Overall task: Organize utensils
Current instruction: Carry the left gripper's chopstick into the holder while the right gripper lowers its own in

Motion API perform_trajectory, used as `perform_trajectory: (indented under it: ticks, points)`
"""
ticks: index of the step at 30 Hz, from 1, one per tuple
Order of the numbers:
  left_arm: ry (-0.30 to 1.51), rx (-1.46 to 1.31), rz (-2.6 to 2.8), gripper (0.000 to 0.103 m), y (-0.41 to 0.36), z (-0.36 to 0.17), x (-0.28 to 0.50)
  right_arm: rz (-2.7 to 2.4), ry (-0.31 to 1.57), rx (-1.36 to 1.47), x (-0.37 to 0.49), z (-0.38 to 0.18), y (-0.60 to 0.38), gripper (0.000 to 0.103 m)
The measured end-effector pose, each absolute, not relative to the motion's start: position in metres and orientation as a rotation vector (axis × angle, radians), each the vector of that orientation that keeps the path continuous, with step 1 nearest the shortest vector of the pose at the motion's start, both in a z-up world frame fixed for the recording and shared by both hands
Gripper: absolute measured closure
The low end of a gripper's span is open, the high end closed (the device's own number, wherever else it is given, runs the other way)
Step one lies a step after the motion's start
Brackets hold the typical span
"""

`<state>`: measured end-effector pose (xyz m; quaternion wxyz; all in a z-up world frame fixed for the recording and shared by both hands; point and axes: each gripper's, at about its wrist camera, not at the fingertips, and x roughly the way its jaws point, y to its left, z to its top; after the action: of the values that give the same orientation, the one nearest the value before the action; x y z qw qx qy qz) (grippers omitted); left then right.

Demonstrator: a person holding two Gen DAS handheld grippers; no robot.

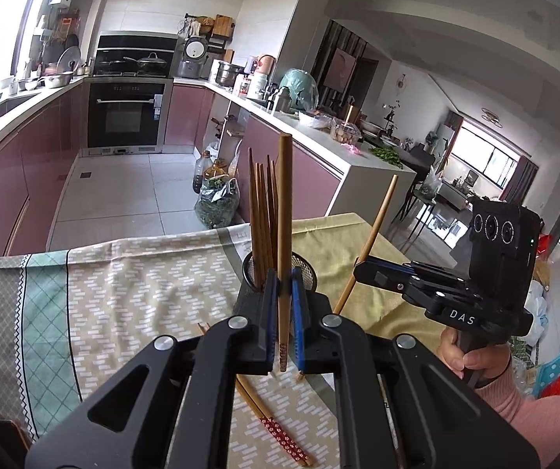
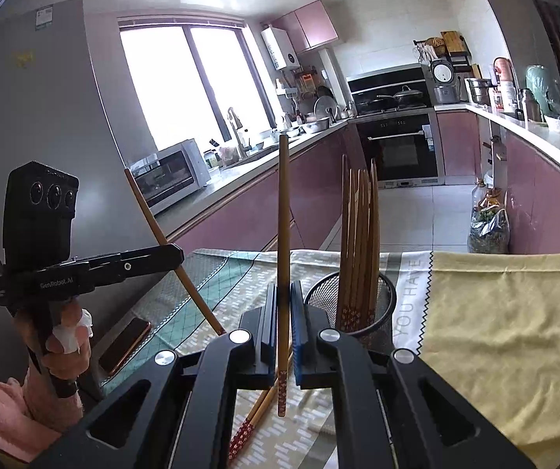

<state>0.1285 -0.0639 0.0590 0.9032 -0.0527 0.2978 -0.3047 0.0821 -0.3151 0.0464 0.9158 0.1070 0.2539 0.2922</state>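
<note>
Chopsticks: several stand in mesh holder; each gripper clamps one; perhaps three lie beneath.

chopsticks: bundle upright in mesh holder | pair flat on cloth

We see a patterned cloth and a yellow cloth covering the worktop, a phone at its edge, and beyond them an oven, a toaster oven and a bright window.
</note>
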Motion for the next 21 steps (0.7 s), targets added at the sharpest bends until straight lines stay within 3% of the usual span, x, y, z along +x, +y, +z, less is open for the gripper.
perform_trajectory:
  ticks: [12, 21]
  points:
    - [0.519, -0.073, -0.629, 0.095, -0.087, 0.106, 0.146, 0.568, 0.414, 0.195, 0.101, 0.093, -0.332, 0.097]
    - [0.543, -0.013, -0.596, 0.095, -0.113, 0.103, 0.167, 0.531, 0.412, 0.193, 0.122, 0.094, -0.336, 0.097]
